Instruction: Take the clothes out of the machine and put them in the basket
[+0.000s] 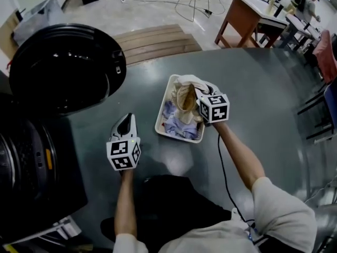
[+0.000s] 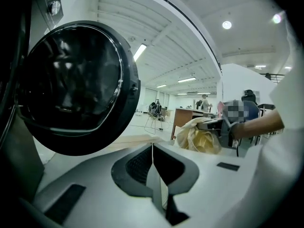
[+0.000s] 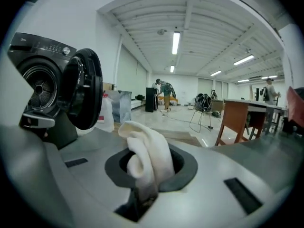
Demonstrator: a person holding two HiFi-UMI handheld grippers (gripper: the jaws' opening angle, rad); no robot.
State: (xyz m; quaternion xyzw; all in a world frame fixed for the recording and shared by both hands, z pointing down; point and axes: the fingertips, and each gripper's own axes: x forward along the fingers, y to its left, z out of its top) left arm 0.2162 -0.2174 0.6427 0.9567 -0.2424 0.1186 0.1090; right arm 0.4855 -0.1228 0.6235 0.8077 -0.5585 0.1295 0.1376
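The basket (image 1: 164, 103) is cream-white. In it lie a pale lilac-blue cloth (image 1: 169, 111) and a tan cloth (image 1: 185, 99), both plain. The white cloth (image 3: 145, 156) in the right gripper (image 3: 142, 194) is a plain off-white. The right gripper and the left gripper (image 2: 154, 175) both have light grey bodies with a dark grey recess round the jaws, and their marker cubes (image 1: 214, 108) bear black-and-white square patterns. The machine (image 1: 31, 162) is black and its door (image 1: 66, 67) is glossy black. The floor mat (image 1: 263, 99) is dark grey-green. The boards (image 1: 155, 41) beyond it are pale brown wood. The table (image 1: 245, 15) is reddish brown with a white top. The sleeve (image 1: 281, 207) is light grey
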